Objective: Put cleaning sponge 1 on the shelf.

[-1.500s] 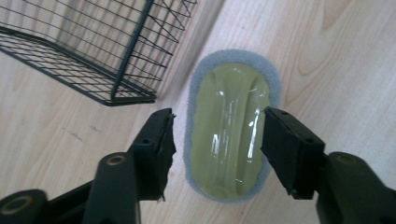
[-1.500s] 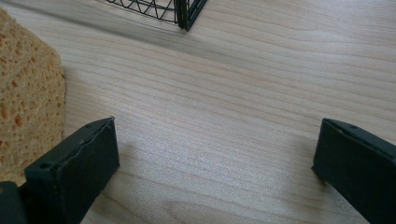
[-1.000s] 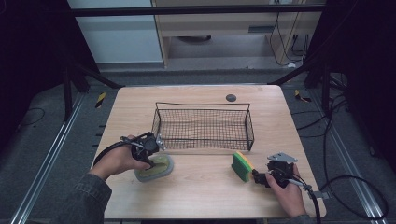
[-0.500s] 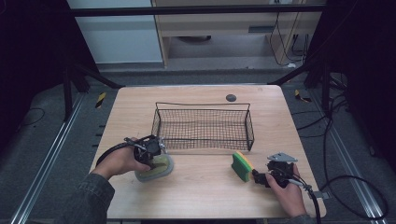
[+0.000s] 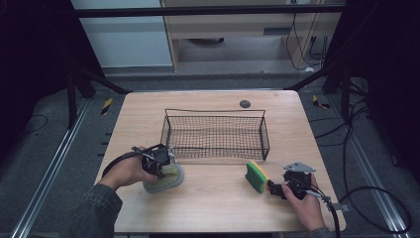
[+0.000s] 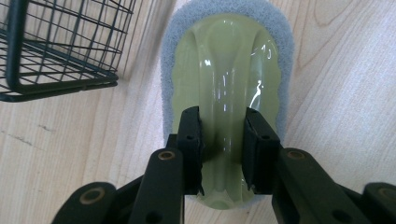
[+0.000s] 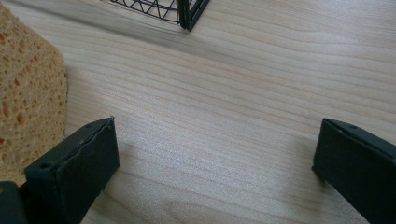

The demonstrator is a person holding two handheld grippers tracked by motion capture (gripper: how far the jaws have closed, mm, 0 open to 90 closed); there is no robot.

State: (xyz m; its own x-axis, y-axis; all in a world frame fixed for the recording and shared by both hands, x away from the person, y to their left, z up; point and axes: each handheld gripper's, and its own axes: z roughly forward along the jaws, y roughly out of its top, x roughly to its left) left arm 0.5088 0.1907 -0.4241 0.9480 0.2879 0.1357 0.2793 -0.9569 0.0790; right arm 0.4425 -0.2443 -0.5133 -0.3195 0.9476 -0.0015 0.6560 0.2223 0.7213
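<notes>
Item: my left gripper (image 6: 223, 154), jaws just closed onto the green scrubber's (image 6: 227, 70) handle ridge. Right gripper (image 7: 212, 163): jaws wide, empty, beside the sponge (image 7: 28, 88), on the tabletop (image 7: 233, 93).

The scrubber's handle (image 6: 229, 79) looks like glossy pale-green plastic on a matt grey foam pad (image 6: 280, 46). Sponge (image 7: 28, 88) is rough and porous, basket (image 5: 216, 135) thin black wire, table (image 5: 213, 203) smooth light wood.

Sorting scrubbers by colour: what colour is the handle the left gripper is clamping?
Pale translucent green handle over a grey pad, clearest in the left gripper view.
</notes>
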